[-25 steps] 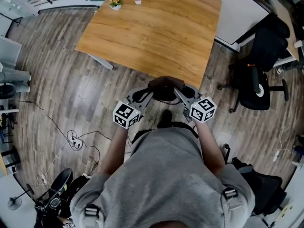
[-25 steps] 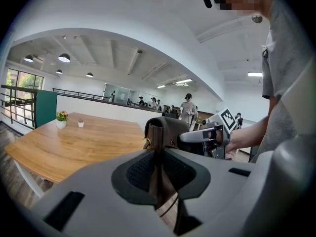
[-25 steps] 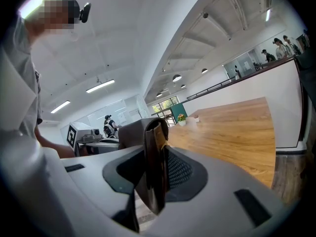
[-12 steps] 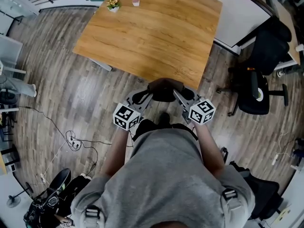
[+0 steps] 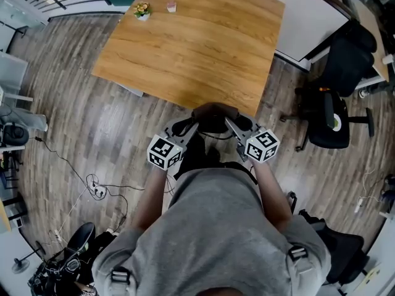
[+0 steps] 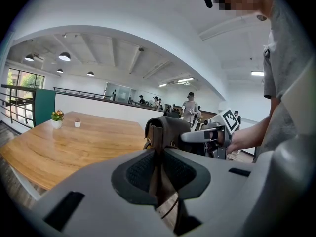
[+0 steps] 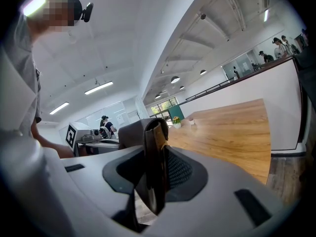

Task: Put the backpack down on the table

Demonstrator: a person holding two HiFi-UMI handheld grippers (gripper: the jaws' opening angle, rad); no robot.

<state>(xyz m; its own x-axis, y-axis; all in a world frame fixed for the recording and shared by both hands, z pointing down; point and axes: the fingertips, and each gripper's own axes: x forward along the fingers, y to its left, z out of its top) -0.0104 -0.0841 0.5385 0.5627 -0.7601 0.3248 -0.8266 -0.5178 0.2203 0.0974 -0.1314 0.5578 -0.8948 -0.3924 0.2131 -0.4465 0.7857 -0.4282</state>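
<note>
A brown leather backpack (image 5: 214, 116) hangs in the air just short of the near edge of the wooden table (image 5: 191, 42). My left gripper (image 5: 195, 124) is shut on one of its brown straps (image 6: 158, 154), which runs up between the ribbed pads. My right gripper (image 5: 230, 123) is shut on the other strap (image 7: 155, 152) in the same way. The bag's rounded top (image 6: 165, 130) shows between the two grippers, with the right gripper (image 6: 207, 136) beside it. Its lower part is hidden behind the person's body.
On the table's far left corner stand a small potted plant (image 5: 142, 9) and a little pink pot (image 5: 171, 6). A black office chair (image 5: 333, 113) is on the right. Cables (image 5: 95, 184) lie on the wood floor at the left. A white surface (image 5: 311, 17) adjoins the table's right side.
Both grippers and the backpack have drifted slightly closer to the table's near edge. The grips on the straps look the same.
</note>
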